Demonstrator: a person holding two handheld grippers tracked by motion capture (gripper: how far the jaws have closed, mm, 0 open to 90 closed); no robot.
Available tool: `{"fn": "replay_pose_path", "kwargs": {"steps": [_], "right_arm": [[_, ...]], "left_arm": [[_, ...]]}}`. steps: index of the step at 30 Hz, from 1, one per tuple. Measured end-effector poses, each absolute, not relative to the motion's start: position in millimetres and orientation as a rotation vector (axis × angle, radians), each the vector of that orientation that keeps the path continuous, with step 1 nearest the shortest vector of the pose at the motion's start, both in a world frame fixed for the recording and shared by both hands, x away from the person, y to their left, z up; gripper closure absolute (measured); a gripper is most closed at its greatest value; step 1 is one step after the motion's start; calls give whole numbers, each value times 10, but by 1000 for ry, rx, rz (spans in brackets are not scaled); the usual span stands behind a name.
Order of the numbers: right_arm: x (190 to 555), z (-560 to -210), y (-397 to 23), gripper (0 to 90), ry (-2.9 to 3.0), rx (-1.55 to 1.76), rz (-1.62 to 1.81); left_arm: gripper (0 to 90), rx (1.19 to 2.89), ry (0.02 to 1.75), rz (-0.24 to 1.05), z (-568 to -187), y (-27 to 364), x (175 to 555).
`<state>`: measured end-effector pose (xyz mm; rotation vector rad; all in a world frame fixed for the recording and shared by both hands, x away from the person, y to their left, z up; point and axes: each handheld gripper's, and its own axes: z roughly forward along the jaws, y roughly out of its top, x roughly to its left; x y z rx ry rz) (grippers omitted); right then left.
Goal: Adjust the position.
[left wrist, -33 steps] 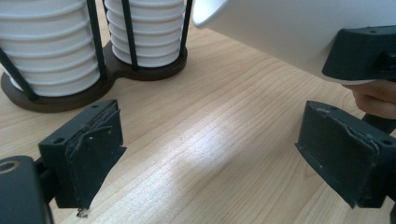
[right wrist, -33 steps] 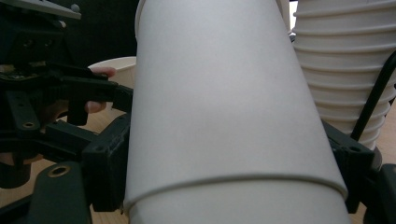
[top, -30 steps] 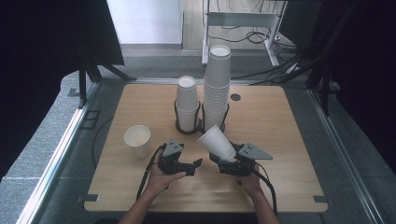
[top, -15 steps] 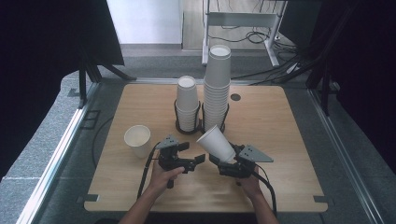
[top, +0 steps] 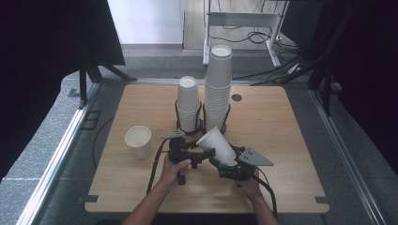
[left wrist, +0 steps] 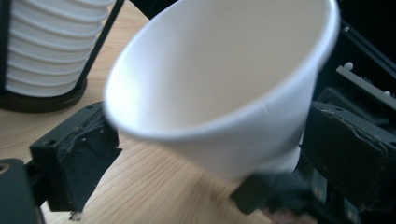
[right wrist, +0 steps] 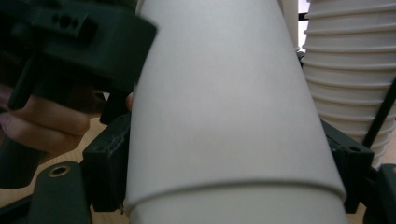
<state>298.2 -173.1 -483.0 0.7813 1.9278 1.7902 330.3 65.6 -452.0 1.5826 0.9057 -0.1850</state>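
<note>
My right fingers [top: 220, 159] pinched the cup [top: 217, 145] near its base, axis tilted, mouth toward my left fingers [top: 199, 157]. These had just been opening and stood spread, just beside the rim, not gripping.

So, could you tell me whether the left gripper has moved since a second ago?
Yes: the left gripper moved right, away from the lone cup, toward the held cup; jaws just opening.

White paper cup [right wrist: 229, 116] clamped between black jaws, frame centre; cup stack [right wrist: 348, 70] upper right; hand [right wrist: 44, 123] left.
</note>
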Motion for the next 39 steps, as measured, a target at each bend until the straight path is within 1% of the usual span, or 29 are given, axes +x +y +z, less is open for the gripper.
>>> {"fn": "replay_pose_path", "kwargs": {"steps": [4,6,10,12,19,34,36,39], "right_arm": [[2969,-4840,-1672,202,1939,757,1791],[2959,-4843,-1641,203,1947,743,1787],[2951,-4855,-1596,205,1963,731,1765],[2957,-4863,-1596,205,1961,741,1765],[2966,-4866,-1596,201,1974,745,1756],[2959,-4844,-1585,182,2014,727,1723],[2963,-4853,-1582,158,2029,736,1707],[2969,-4878,-1572,131,2048,754,1688]], "left_arm": [[35,1551,916,-234,-4496,588,3362],[40,1556,912,-234,-4491,542,3386],[73,1536,906,-238,-4492,493,3411],[92,1537,903,-223,-4490,483,3412],[113,1549,890,-187,-4494,483,3398],[136,1594,838,-65,-4432,471,3301],[136,1584,831,-59,-4404,486,3287],[136,1600,818,-10,-4367,510,3260]]}}
